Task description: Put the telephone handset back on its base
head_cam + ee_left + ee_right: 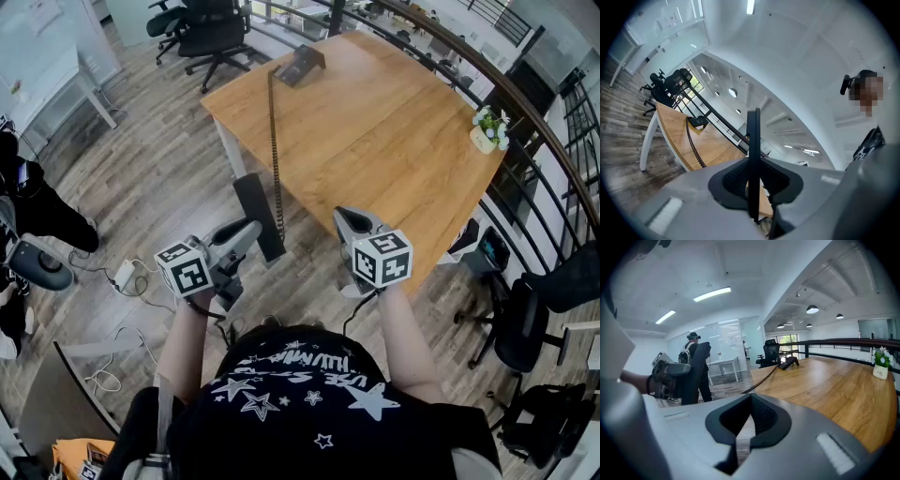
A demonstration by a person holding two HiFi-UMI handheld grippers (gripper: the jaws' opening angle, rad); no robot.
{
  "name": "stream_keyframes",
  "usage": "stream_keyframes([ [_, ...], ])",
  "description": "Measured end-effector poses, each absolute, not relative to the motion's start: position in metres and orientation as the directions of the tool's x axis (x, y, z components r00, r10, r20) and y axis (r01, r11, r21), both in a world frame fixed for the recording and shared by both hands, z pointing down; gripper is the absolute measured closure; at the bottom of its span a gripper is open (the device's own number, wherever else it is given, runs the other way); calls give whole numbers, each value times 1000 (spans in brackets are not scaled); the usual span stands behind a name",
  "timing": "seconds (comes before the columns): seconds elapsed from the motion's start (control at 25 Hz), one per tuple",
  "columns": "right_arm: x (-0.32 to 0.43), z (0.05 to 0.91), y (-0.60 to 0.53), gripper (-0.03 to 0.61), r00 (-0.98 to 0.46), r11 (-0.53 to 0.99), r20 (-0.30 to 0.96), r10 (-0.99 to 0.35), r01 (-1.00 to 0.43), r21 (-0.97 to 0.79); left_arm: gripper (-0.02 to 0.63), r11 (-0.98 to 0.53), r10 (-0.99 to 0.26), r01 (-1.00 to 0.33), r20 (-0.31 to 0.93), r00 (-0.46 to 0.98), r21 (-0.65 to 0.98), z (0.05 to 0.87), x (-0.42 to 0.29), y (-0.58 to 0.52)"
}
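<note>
The black telephone handset (pixel 259 217) is off the wooden table (pixel 394 159), just beyond its near left edge, and my left gripper (pixel 249 229) is shut on it. In the left gripper view the handset (pixel 753 154) stands edge-on, clamped between the jaws of the left gripper (pixel 753 182). A coiled cord (pixel 275 141) runs from it across the table to the base (pixel 300 66) at the far corner. My right gripper (pixel 352 222) hovers over the table's near edge, shut with nothing in it. From the right gripper view the base (pixel 790 363) and cord (pixel 761 377) lie ahead.
A small potted plant (pixel 487 129) stands at the table's right edge. Office chairs (pixel 211 33) are beyond the far corner, more chairs (pixel 539 309) at the right by a railing. A person (pixel 28 206) stands at the left, with cables (pixel 122 277) on the floor.
</note>
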State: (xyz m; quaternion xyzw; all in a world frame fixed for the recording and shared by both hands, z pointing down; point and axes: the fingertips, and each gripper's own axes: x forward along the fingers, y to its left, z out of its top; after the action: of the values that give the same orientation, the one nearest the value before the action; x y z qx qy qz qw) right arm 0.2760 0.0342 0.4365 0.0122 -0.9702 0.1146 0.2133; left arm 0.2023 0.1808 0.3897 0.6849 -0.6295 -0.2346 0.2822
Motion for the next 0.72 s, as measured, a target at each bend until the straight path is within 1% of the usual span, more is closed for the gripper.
stream_keyframes([
  [0.44,275,444,45,580,-899,972,437,27,-78,-220,537,-69,-991,-740,40,129,669,398,199,185],
  [0.72,269,449,57,580,-894,969,447,10,-102,-224,537,-61,-992,-703,36,123,708,401,191,200],
])
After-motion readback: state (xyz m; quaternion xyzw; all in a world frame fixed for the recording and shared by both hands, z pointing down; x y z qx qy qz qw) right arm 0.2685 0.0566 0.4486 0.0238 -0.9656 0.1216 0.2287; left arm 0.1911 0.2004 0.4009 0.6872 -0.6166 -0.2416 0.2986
